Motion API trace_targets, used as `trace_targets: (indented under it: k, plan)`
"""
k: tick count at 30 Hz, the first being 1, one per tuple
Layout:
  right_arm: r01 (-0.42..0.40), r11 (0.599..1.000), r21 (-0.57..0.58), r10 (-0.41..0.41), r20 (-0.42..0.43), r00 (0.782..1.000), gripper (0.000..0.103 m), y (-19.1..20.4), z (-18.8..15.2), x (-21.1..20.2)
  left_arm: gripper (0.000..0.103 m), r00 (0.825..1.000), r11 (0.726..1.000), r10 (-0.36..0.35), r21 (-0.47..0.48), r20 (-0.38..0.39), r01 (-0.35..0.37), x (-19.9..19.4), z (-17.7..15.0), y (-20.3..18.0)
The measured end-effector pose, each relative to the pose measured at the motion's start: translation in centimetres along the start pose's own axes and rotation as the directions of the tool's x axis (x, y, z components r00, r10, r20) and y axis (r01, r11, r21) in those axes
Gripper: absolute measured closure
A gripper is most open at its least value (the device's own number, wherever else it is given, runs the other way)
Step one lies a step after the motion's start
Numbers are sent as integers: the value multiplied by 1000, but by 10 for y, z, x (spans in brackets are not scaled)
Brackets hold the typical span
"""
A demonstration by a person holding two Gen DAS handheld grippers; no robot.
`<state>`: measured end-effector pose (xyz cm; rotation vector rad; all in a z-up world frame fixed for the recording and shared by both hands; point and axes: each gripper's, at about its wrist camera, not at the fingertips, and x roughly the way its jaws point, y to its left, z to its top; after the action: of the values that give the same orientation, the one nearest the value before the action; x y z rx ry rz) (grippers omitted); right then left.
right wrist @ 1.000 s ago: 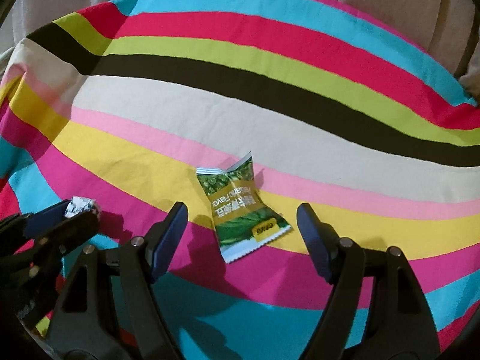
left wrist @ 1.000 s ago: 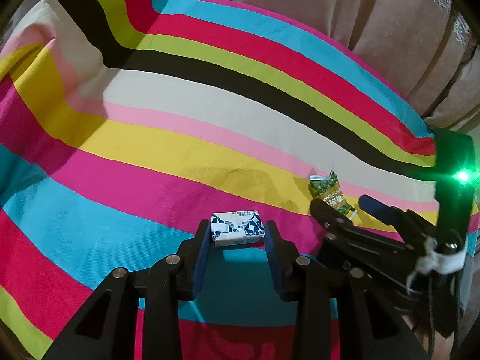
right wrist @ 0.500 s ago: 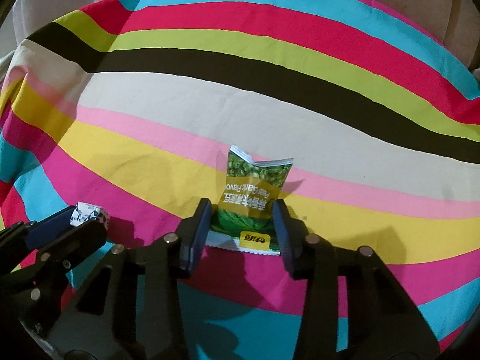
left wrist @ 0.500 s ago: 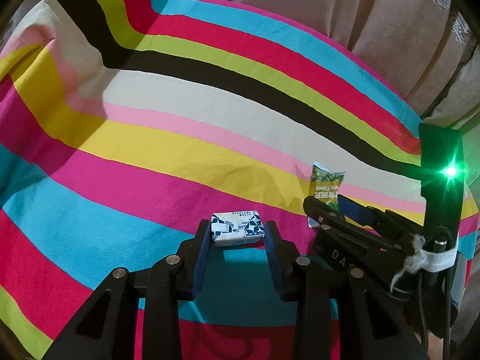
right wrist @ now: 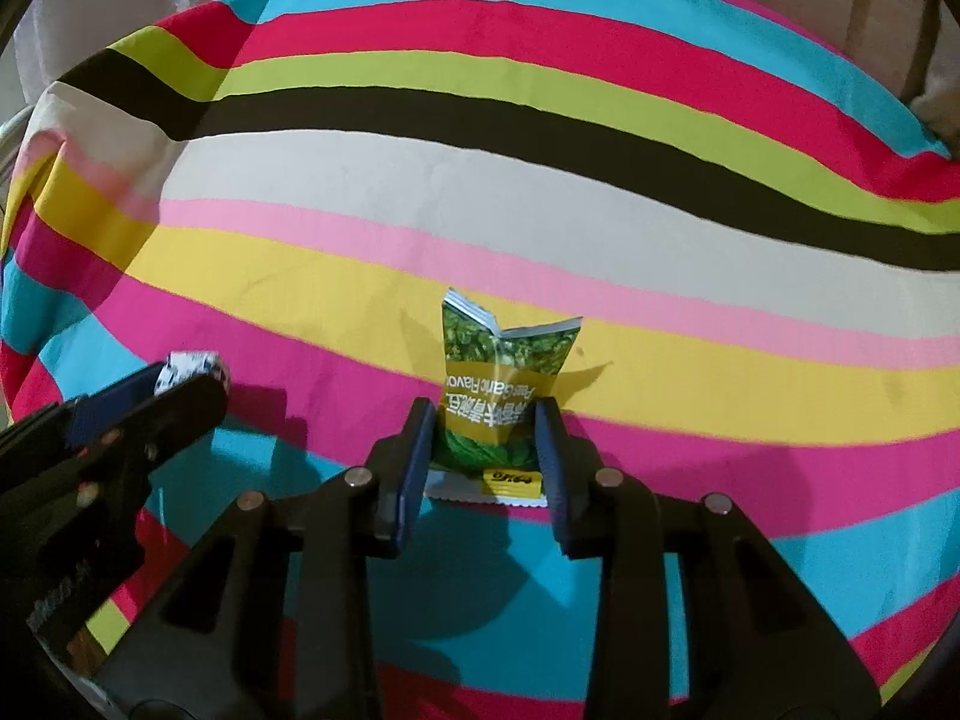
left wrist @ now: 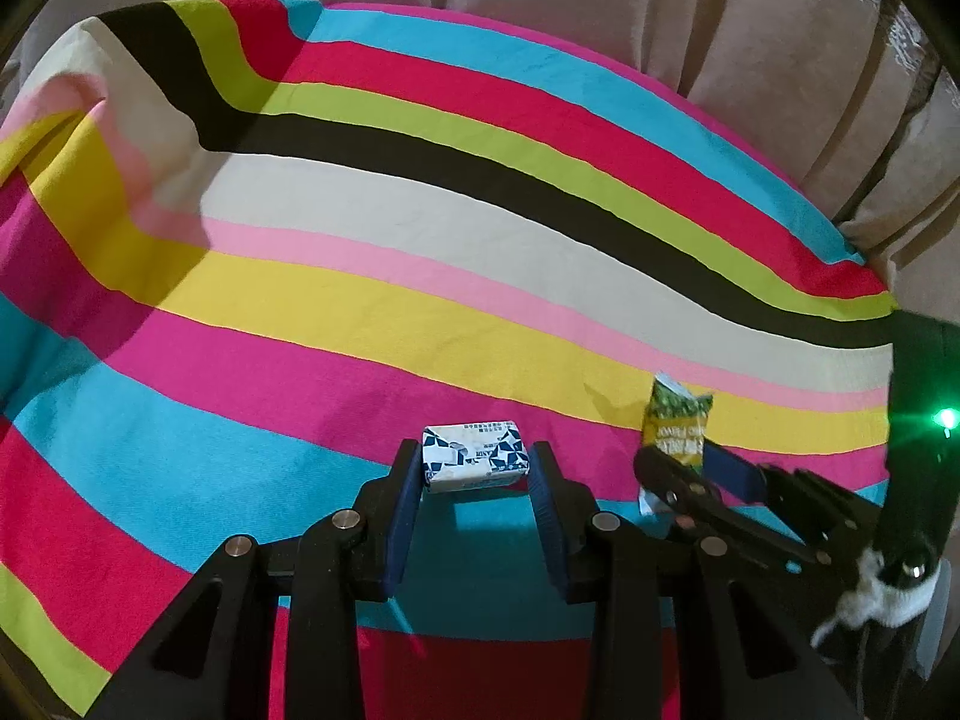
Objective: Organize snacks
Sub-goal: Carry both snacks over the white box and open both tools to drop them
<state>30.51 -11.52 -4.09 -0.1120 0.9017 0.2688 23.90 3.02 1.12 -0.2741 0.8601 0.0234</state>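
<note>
My left gripper [left wrist: 475, 468] is shut on a small white and navy snack block [left wrist: 474, 455] and holds it above the striped cloth. My right gripper [right wrist: 485, 438] is shut on a green and yellow snack packet [right wrist: 501, 378], which stands upright between the pads. The packet also shows in the left wrist view [left wrist: 677, 425], in the right gripper [left wrist: 690, 471] at the right. The left gripper [right wrist: 180, 375] with the block's end [right wrist: 192, 365] shows at the left of the right wrist view.
A striped cloth [left wrist: 372, 252] covers the whole surface and also fills the right wrist view [right wrist: 480, 192]. Beige curtains [left wrist: 750, 30] hang behind it. A green light [left wrist: 947, 418] glows on the right gripper's body.
My right gripper closed on the green packet, which lay flat one second ago, and raised it upright. Both grippers have lifted a little. The left gripper still holds the block.
</note>
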Motion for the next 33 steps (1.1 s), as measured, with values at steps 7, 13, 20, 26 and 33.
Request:
trace_targets:
  k: [7,13,20,26,33]
  plan:
    - [26,1000,11,-26,-8,1000,69,-6,-20,-18,66,1000,999,-3,44,9,3,-11,-4,-11]
    - [28,998,48,-28,2,1000,71,-14,-31,-37,66,1000,997,-15,81,16,14,-24,-11,-20]
    - [26,997,74,-26,7,1000,76,-22,-50,-61,66,999,992,-31,120,12,29,-43,-27,-31]
    - [26,995,96,-28,15,1000,76,-31,-67,-86,66,999,989,-47,142,20,44,-59,-36,-39]
    - [36,992,125,-41,39,998,76,-41,-86,-119,66,997,981,-81,179,15,77,-79,-49,-57]
